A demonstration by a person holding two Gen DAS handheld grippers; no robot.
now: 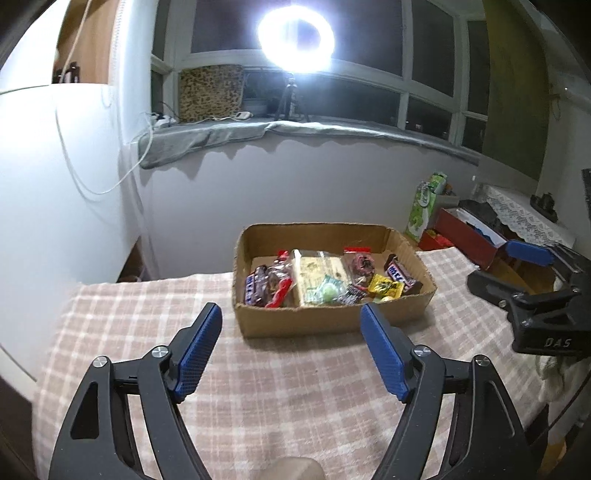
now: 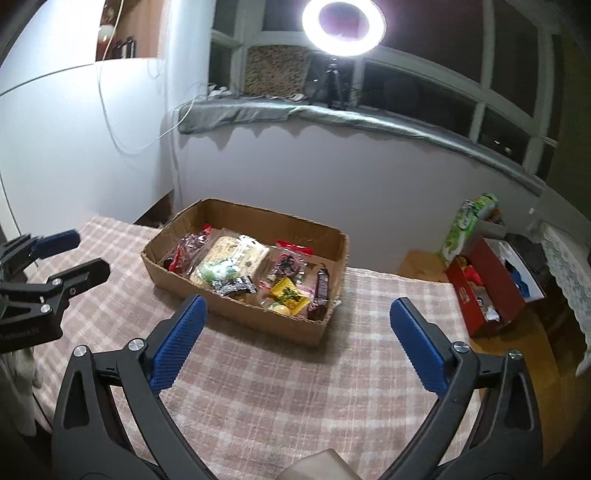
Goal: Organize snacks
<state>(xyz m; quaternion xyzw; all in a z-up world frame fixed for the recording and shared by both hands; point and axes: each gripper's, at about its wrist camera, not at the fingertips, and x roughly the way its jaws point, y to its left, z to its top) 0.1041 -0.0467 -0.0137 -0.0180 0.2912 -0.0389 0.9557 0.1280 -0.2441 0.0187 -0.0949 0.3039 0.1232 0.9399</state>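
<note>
A shallow cardboard box [image 1: 317, 325] [image 2: 236, 314] stands on the checked tablecloth [image 1: 277, 387] [image 2: 295, 387] and holds several wrapped snacks: chocolate bars [image 1: 402, 275] [image 2: 322, 286], a yellow packet [image 1: 386, 286] [image 2: 290, 293], a large pale clear bag [image 1: 314, 273] [image 2: 236, 254] and red-trimmed packets [image 1: 279, 286] [image 2: 293, 258]. My left gripper [image 1: 291, 314] hangs open just in front of the box with nothing between its blue pads. My right gripper [image 2: 295, 306] is open wide near the box's front right corner, also empty. Each gripper shows at the edge of the other's view.
A white wall lies behind the table, with a grey-draped windowsill and a bright ring light [image 1: 295, 37] [image 2: 343, 27] above. To the right, past the table edge, sit a red box [image 1: 467, 230] [image 2: 484, 288] and a green carton [image 1: 424, 203] [image 2: 465, 229].
</note>
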